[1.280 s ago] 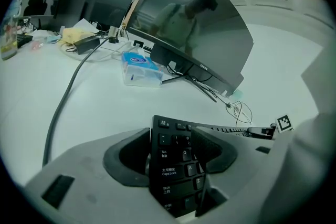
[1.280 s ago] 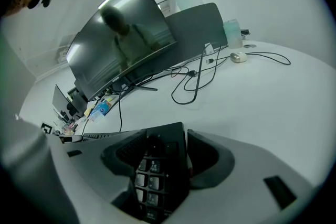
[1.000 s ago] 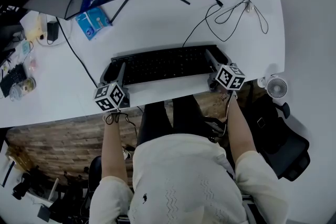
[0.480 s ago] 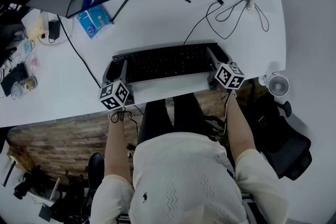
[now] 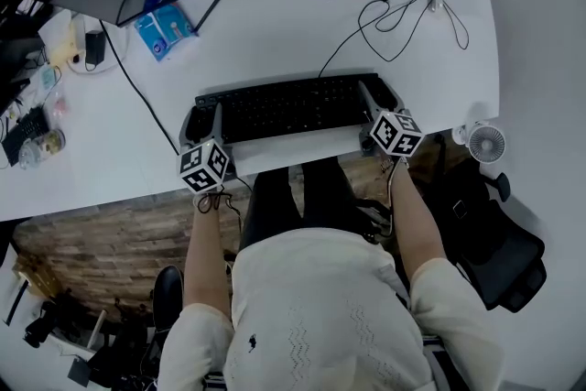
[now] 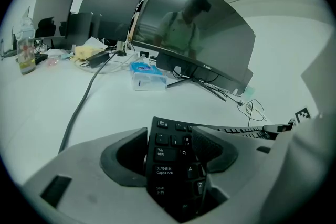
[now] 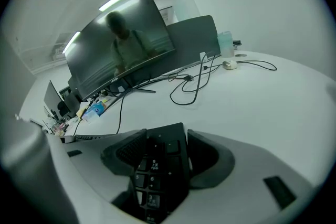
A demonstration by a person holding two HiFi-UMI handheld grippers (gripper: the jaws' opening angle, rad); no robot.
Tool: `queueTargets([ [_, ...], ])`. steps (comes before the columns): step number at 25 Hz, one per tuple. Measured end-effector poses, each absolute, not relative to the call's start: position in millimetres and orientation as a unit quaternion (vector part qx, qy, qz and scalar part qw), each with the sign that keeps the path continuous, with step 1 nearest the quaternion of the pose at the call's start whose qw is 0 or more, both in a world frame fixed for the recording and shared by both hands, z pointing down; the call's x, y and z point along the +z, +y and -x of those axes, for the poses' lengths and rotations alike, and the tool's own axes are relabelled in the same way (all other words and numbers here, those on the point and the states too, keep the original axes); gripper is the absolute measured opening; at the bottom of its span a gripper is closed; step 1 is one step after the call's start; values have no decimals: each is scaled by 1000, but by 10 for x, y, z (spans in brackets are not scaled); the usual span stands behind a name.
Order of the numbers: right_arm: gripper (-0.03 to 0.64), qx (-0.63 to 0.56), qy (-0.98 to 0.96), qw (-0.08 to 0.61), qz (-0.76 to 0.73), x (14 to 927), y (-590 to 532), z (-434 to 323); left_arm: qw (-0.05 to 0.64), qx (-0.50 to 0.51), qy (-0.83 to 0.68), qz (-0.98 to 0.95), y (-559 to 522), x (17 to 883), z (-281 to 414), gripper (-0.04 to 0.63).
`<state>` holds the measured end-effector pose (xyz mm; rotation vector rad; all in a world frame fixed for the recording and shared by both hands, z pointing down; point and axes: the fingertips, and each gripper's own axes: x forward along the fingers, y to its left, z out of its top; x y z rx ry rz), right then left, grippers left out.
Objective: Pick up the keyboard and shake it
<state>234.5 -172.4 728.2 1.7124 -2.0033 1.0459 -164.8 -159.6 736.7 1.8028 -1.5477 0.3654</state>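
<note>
My left tool [image 6: 170, 153] grips the keyboard [image 5: 288, 108] by its left end and my right tool [image 7: 160, 159] by its right, near the worktop's [image 5: 275, 37] near edge. I should keep both ends level and shake gently.

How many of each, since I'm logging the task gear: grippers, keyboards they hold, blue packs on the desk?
grippers: 2 (left gripper, right gripper)
keyboard: 1
blue pack: 1
total: 4
</note>
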Motion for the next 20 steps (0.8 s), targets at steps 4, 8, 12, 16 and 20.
queueTargets([
  [4,241,365,-702,153,-592,7270,-1629,-2330,373,143,-589,-703,-1483,7372,1660,250],
  [8,241,363,-705,152,-590,7245,-1550,-2270,373,143,-590,-702,-1385,7351,1714,250],
  [12,241,354,-711,152,-589,7172,-1527,-2229,370,135,-595,-700,-1315,7303,1748,250],
  [16,239,341,-717,144,-591,7040,-1495,-2207,367,125,-593,-706,-1284,7209,1774,250],
  [20,238,326,-727,120,-593,6866,-1526,-2193,350,109,-592,-718,-1341,7030,1799,250],
])
